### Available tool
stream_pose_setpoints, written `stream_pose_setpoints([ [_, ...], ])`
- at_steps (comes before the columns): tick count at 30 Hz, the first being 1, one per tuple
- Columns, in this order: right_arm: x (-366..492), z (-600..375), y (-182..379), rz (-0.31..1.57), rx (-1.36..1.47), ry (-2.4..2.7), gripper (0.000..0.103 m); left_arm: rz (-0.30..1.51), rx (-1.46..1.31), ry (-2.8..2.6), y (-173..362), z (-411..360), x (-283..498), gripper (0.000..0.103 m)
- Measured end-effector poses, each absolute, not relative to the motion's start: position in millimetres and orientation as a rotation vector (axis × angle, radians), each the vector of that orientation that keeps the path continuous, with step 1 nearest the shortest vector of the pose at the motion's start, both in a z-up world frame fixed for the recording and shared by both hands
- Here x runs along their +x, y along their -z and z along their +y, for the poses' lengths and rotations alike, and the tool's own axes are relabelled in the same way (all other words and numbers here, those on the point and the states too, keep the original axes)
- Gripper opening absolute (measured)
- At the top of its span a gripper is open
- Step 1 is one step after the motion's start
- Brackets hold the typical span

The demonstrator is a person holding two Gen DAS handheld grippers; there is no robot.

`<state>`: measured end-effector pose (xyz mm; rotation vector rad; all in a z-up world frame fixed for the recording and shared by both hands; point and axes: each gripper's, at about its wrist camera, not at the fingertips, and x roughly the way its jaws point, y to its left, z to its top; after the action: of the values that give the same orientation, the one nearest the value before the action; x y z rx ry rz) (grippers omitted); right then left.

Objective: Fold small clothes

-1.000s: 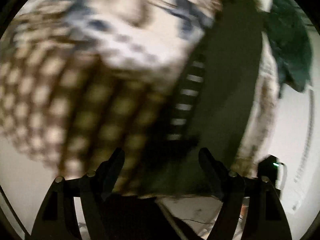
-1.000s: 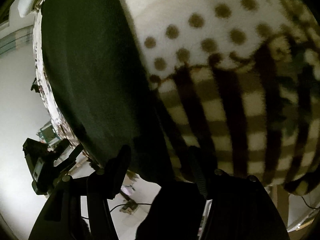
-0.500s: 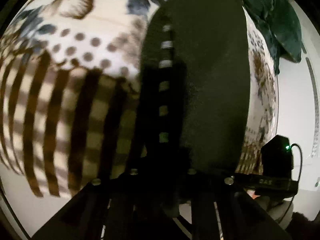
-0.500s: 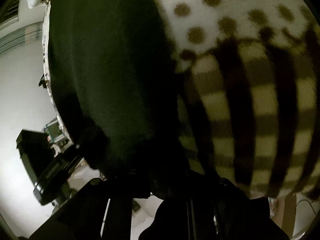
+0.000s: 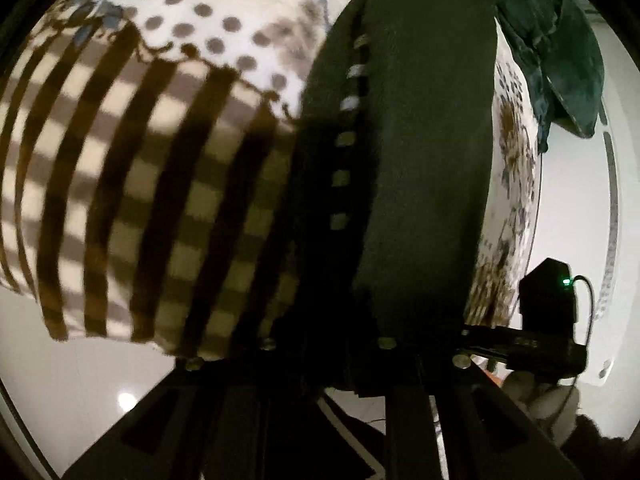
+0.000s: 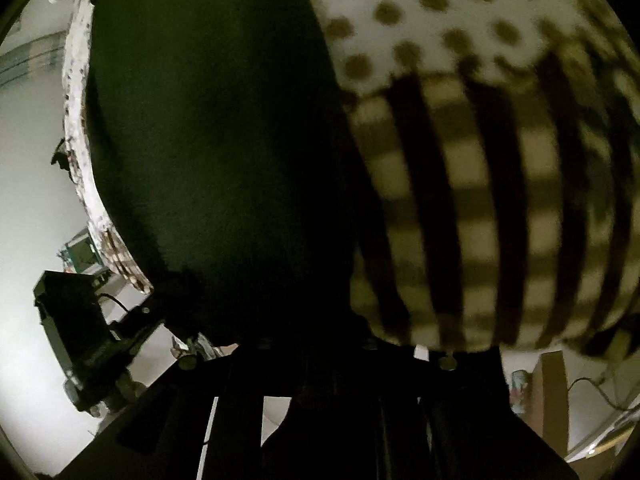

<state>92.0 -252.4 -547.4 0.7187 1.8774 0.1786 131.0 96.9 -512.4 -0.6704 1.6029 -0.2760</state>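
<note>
Dark garment [image 5: 424,160] clamped in both tools.

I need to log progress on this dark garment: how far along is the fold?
Early. Done: both grippers have just closed, then eased slightly, on the near edge of the dark garment, which lies flat on the patterned blanket. In hand: the left gripper and the right gripper each pinch that edge, fabric between the jaws. Left: no fold shows yet; the edge has yet to be carried over and laid down.
</note>
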Motion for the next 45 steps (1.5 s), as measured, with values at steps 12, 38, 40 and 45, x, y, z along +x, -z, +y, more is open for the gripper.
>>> stream_pose_setpoints([
  [12,105.5,-270.9,549.4,1.842,0.692,-0.163,0.053,1.738,-0.737,0.240,571.0,99.3,166.9,0.103],
  [38,118.7,-252.6,546.9,1.804,0.694,-0.188,0.053,1.515,-0.379,0.025,480.2,93.6,121.6,0.045],
  [40,118.3,-252.3,548.3,1.810,0.685,-0.197,0.053,1.517,-0.399,0.044,484.9,87.0,125.7,0.045],
  [45,112.1,-248.2,551.1,1.824,0.670,-0.215,0.053,1.530,-0.365,0.088,495.8,56.5,136.2,0.047],
])
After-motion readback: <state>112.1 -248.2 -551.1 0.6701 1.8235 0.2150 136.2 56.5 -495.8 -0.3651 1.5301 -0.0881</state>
